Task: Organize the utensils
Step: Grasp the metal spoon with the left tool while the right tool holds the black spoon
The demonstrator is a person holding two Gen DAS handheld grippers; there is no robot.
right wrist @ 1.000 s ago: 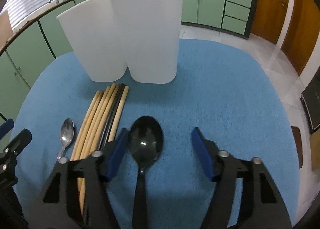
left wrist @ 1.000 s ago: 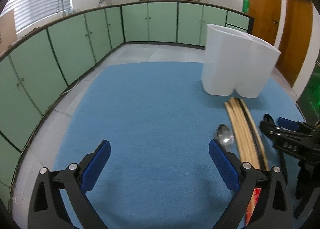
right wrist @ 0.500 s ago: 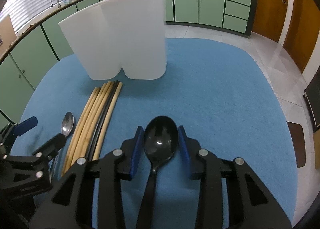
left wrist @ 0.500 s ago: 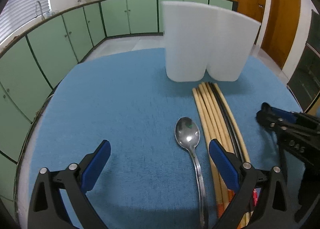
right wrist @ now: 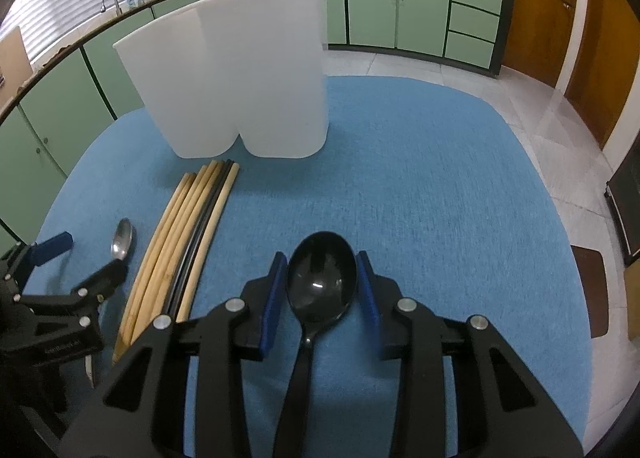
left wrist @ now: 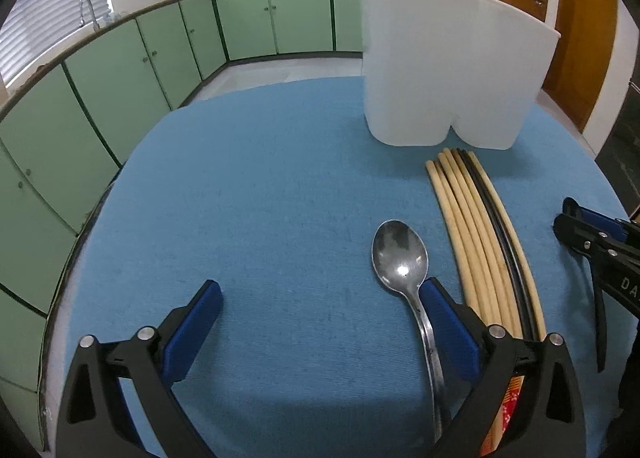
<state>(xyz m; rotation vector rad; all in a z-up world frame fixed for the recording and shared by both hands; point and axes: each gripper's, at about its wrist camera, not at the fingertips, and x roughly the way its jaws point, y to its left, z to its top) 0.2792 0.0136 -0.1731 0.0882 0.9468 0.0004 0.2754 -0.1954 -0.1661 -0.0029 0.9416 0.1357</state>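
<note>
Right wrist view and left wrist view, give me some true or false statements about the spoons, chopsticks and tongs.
1. The right tongs are closed around the black spoon. True.
2. The left tongs are shut. False: they are wide open.
3. The chopsticks stand inside the white holder. False: they lie on the blue mat.
4. The metal spoon lies left of the chopsticks. True.

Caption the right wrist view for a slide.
Right tongs shut on black spoon on blue mat, facing white holder; chopsticks lie alongside.
</note>
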